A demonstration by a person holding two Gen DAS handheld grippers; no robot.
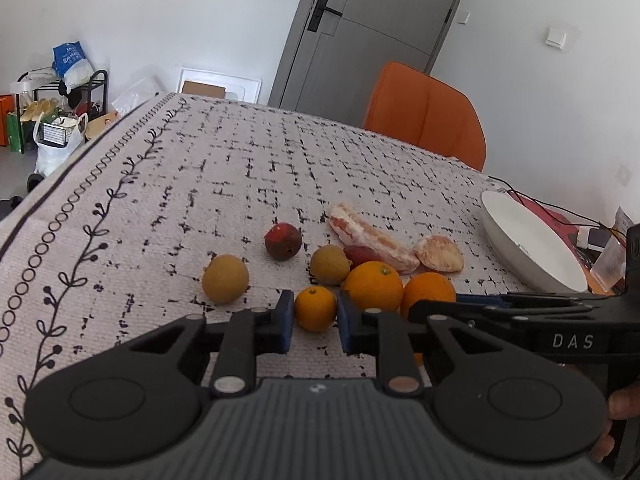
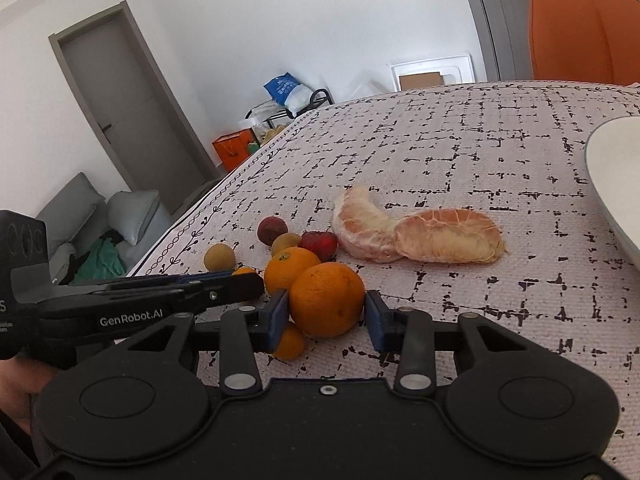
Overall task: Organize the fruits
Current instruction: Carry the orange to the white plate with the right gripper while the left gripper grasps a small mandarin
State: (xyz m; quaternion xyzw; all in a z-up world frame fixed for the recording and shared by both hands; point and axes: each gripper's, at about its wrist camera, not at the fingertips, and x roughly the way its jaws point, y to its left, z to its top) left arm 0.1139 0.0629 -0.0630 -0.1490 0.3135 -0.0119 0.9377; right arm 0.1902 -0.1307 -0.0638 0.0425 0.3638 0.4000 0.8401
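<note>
Fruits lie clustered on the patterned tablecloth (image 1: 240,168). My left gripper (image 1: 314,316) has its blue pads around a small orange (image 1: 315,307), touching both sides. My right gripper (image 2: 326,312) is closed around a large orange (image 2: 326,300), which also shows in the left wrist view (image 1: 429,292). Another large orange (image 1: 374,286) sits between them. Two yellow-brown round fruits (image 1: 225,279) (image 1: 330,264), two red fruits (image 1: 283,241) (image 2: 319,243) and two peeled pomelo pieces (image 2: 448,236) (image 2: 362,228) lie behind.
A white plate (image 1: 528,240) stands at the table's right; its rim shows in the right wrist view (image 2: 612,168). An orange chair (image 1: 426,114) stands beyond the far edge. Cables lie behind the plate. The table's left edge drops to a cluttered floor.
</note>
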